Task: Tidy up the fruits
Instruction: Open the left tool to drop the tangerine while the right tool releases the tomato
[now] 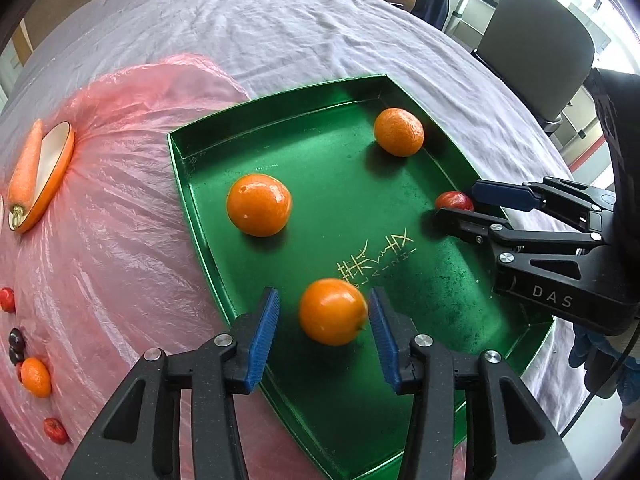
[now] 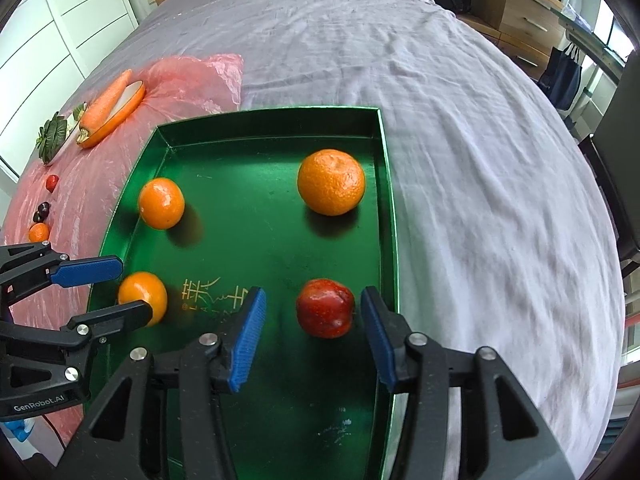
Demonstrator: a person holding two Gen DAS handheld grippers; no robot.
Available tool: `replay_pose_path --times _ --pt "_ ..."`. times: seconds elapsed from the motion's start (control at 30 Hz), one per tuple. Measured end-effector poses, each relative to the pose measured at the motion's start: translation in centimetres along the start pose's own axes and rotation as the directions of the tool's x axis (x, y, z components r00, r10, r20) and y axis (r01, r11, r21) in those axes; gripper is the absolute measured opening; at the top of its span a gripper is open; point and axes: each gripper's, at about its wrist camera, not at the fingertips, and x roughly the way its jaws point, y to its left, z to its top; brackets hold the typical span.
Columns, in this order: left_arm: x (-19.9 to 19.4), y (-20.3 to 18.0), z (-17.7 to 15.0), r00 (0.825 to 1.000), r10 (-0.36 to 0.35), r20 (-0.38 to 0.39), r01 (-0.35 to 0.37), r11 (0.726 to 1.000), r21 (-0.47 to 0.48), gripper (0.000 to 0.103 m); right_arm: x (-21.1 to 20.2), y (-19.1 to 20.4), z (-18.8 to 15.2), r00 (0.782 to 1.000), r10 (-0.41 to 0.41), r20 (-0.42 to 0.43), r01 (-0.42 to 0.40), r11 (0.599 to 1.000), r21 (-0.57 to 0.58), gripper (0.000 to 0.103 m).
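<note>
A green tray [image 1: 178,160] [image 2: 385,200] lies on a grey cloth and holds three oranges and a red fruit. My left gripper [image 1: 325,300] [image 2: 135,289] points down over the nearest orange [image 1: 333,311] [image 2: 142,296]. The orange sits between the blue pads with a gap on its left side, so the gripper is open. My right gripper [image 2: 313,294] [image 1: 456,203] stands open around the red fruit [image 2: 326,308] [image 1: 454,201] near the tray's right wall, both pads apart from it. Two more oranges [image 1: 259,205] [image 1: 399,132] rest farther back in the tray.
Left of the tray a pink plastic sheet [image 1: 120,220] carries a carrot [image 1: 26,168] on an orange dish [image 1: 52,184], a loose orange [image 1: 36,377], small red fruits [image 1: 55,431] and dark ones [image 1: 17,344]. A grey chair [image 1: 536,52] stands beyond the table's far right edge.
</note>
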Motion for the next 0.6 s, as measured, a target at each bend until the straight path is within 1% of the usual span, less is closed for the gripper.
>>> replay_pose_path --times 0.27,0.6 --pt "-2.2 0.2 -1.1 1.000 -0.009 0.025 0.008 1.000 0.009 0.041 -2.6 0.4 -0.8 0.999 -0.022 0.024 0.021 0.999 0.027 0.083" --pt "-5.1 1.0 -3.4 0.999 -0.006 0.043 0.006 1.000 0.001 0.041 -5.8 0.7 -3.3 0.999 -0.036 0.008 0.036 0.998 0.049 0.083"
